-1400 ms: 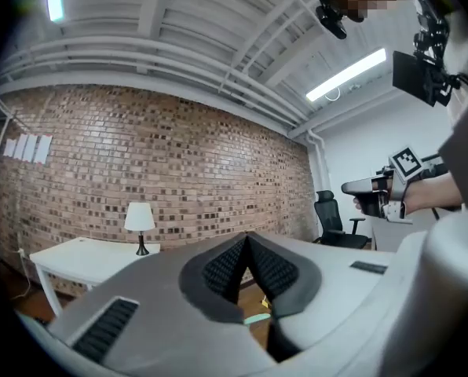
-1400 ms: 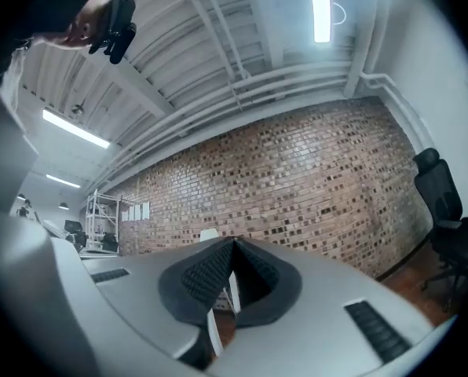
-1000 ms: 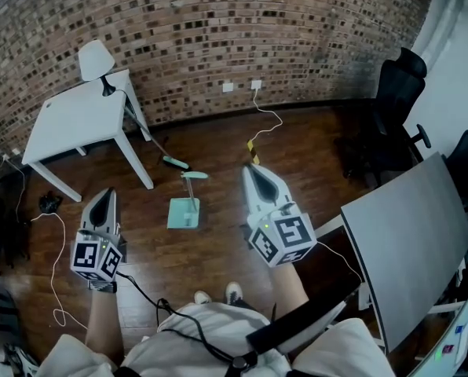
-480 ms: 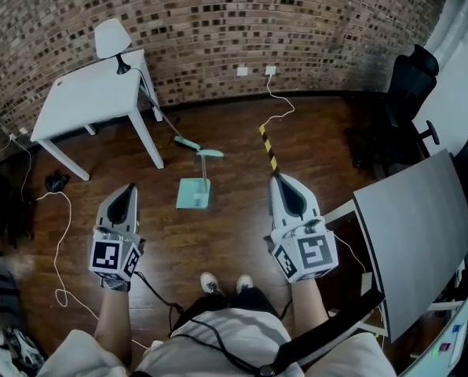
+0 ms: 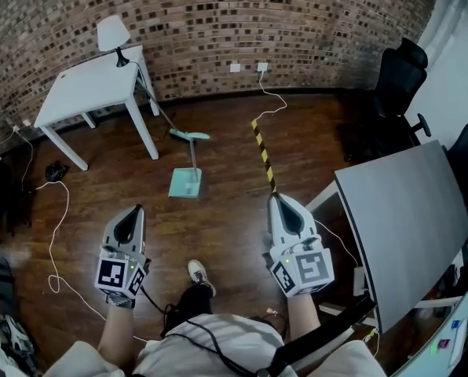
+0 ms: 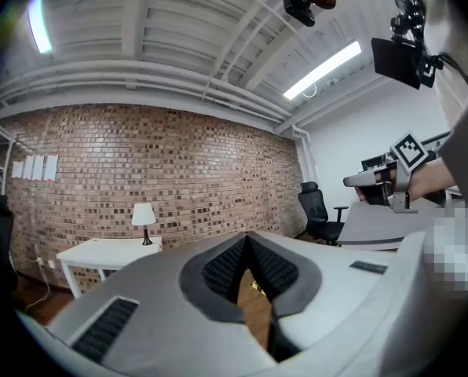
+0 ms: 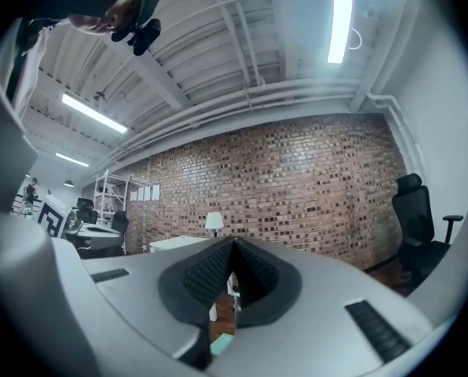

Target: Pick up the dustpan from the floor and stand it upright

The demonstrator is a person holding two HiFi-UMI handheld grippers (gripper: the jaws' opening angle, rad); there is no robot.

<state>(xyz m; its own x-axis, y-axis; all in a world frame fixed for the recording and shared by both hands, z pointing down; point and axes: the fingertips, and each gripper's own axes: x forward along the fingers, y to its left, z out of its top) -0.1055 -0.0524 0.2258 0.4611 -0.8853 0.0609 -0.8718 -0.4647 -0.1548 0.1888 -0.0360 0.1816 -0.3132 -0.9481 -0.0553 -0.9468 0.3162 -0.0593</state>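
A mint-green dustpan (image 5: 184, 182) lies flat on the wooden floor, its thin handle running back toward a matching broom head (image 5: 189, 135). A sliver of the dustpan (image 7: 222, 342) also shows between the jaws in the right gripper view. My left gripper (image 5: 130, 210) hovers near the bottom left, well short of the dustpan, jaws together and empty. Level with it at the dustpan's right, my right gripper (image 5: 284, 201) is shut and holds nothing. Both point forward toward the brick wall, as the left gripper (image 6: 247, 239) and right gripper (image 7: 233, 246) views show.
A white table (image 5: 93, 87) with a lamp (image 5: 113, 33) stands at the back left, the broom's stick leaning under it. A grey desk (image 5: 407, 222) fills the right, with black chairs (image 5: 395, 85) behind. Yellow-black tape (image 5: 262, 154) and cables (image 5: 55, 230) cross the floor.
Both grippers have dropped lower in the head view and now sit further from the dustpan. The view shifted, bringing the grey desk closer and one foot stepping forward.
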